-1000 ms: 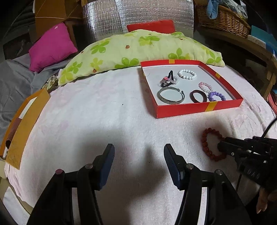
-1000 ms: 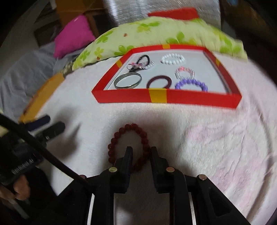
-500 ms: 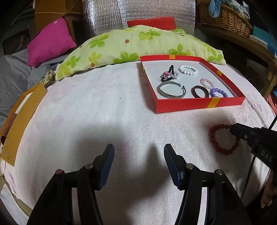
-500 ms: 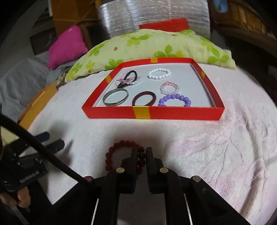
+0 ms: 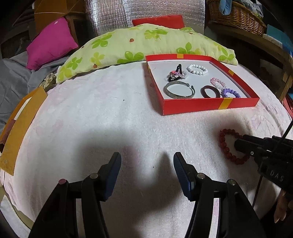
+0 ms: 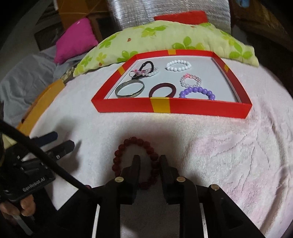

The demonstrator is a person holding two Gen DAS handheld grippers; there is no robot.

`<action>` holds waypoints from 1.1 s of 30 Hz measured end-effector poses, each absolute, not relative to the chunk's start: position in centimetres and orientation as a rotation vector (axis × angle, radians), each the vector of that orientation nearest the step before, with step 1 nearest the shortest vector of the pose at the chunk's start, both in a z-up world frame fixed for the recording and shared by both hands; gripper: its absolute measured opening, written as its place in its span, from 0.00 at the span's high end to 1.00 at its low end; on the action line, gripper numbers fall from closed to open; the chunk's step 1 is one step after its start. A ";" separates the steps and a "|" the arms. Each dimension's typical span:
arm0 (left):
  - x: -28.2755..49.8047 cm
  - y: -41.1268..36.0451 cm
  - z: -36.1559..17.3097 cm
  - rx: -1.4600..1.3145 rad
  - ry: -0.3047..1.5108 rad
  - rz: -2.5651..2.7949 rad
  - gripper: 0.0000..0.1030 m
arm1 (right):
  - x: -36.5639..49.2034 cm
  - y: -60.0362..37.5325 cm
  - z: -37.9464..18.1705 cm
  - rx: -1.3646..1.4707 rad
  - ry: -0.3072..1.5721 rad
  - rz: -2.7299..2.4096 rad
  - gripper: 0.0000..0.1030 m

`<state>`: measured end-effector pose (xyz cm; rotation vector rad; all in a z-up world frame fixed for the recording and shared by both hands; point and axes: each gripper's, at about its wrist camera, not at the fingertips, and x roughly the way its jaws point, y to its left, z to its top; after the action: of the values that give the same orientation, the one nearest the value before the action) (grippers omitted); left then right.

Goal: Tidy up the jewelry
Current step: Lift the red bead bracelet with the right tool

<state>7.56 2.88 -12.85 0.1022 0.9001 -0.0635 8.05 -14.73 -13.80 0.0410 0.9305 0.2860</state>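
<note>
A dark red bead bracelet [image 6: 128, 144] lies on the pale pink blanket [image 6: 228, 155] in front of a red box [image 6: 201, 109]; it also shows in the left wrist view [image 5: 224, 141]. My right gripper [image 6: 149, 159] straddles the bracelet's right side with a small gap between the fingers; one finger is inside the loop. In the left wrist view it [image 5: 241, 141] comes in from the right. The box [image 5: 192, 106] holds a silver bangle [image 6: 130, 89], a dark ring [image 6: 162, 90], purple [image 6: 197, 91], pink [image 6: 190, 81] and white [image 6: 178, 65] bead bracelets. My left gripper [image 5: 147, 163] is open and empty.
A green flowered pillow [image 5: 139, 47] lies behind the box. A magenta cushion [image 5: 51, 43] and grey cloth [image 5: 12, 80] are at the far left. An orange board [image 5: 22, 124] lines the blanket's left edge. A wicker basket [image 5: 236, 16] stands at the back right.
My right gripper's fingers were nearly shut half a second ago and now stand wider apart around the bracelet's right side. The left gripper has hardly moved.
</note>
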 end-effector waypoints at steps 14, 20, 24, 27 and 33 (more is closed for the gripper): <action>7.6 3.0 -12.9 0.105 0.899 -0.054 0.41 | 6.4 -14.2 -11.7 -0.082 0.769 0.251 0.90; 7.6 3.0 -12.9 0.104 0.897 -0.054 0.41 | 6.2 -16.2 -9.7 0.083 0.720 0.315 0.90; 7.6 3.0 -12.9 0.107 0.898 -0.052 0.41 | 6.2 -16.7 -9.0 0.143 0.703 0.346 0.90; 7.5 2.9 -12.9 0.112 0.900 -0.052 0.41 | 6.2 -17.0 -8.8 0.165 0.699 0.351 0.90; 7.6 2.8 -13.0 0.122 0.902 -0.054 0.41 | 6.3 -17.7 -8.6 0.209 0.699 0.361 0.90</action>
<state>7.59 2.77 -12.98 0.1217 0.9021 -0.0535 6.27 -17.72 -8.56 0.2088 0.6986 0.3607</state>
